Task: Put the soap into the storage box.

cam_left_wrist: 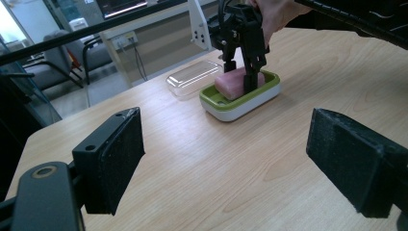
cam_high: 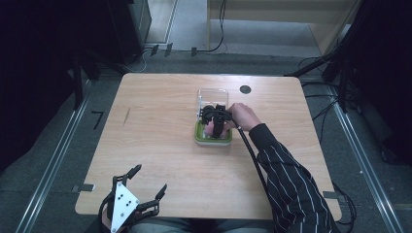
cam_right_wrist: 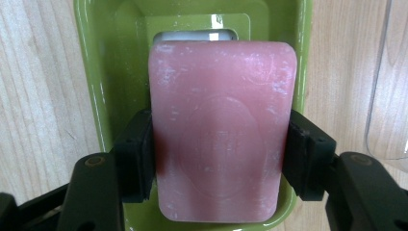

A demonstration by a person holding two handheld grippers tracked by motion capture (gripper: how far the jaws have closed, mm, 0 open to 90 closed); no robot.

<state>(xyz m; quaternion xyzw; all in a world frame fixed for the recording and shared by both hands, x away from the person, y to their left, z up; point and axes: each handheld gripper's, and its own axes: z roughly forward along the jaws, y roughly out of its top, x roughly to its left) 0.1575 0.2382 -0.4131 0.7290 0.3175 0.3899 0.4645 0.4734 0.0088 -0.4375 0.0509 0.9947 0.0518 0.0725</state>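
A pink soap bar [cam_right_wrist: 221, 134] sits inside a green soap dish [cam_right_wrist: 115, 62] with a white base, at the middle of the wooden table [cam_high: 160, 126]. My right gripper [cam_right_wrist: 221, 161] points down over it, its black pads [cam_right_wrist: 139, 159] pressed on the bar's two long sides. The left gripper view shows that same gripper [cam_left_wrist: 240, 72] on the soap bar [cam_left_wrist: 231, 82] in the dish [cam_left_wrist: 240, 103]; whether the bar rests on the dish floor I cannot tell. My left gripper [cam_high: 150, 177] hovers at the table's near left edge, jaws wide apart with nothing between them [cam_left_wrist: 226, 159].
A clear plastic lid [cam_high: 214, 96] lies on the table just beyond the dish, touching or nearly touching it. A small black round hole [cam_high: 245, 89] marks the table farther back. A person's striped sleeve [cam_high: 286, 179] crosses the right part of the table.
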